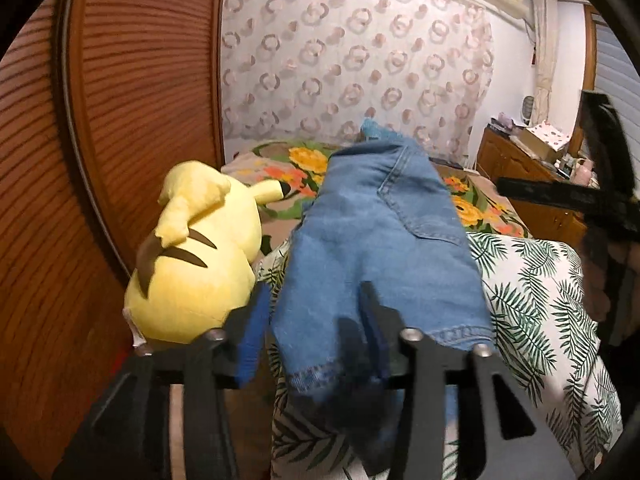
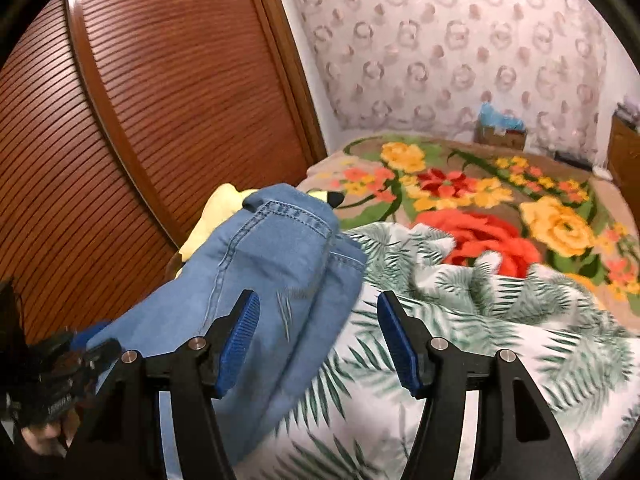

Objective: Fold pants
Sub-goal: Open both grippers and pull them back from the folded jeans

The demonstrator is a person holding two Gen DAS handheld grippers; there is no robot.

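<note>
The blue denim pants (image 1: 380, 240) lie folded in a long strip on the leaf-print cover (image 1: 540, 304). My left gripper (image 1: 312, 316) is open, its fingers spread wide; the hem end of the pants lies between them and drapes over the right finger. In the right wrist view the pants (image 2: 260, 280) lie at left. My right gripper (image 2: 318, 340) is open, and its left finger (image 2: 236, 344) rests over the denim edge. The right gripper's dark body also shows in the left wrist view (image 1: 600, 208).
A yellow plush toy (image 1: 200, 256) sits just left of the pants against the wooden louvred wardrobe door (image 1: 120, 120). A floral blanket (image 2: 480, 200) covers the far bed. A wooden dresser (image 1: 520, 168) with clutter stands at right. A cardboard box (image 2: 500, 132) sits by the curtain.
</note>
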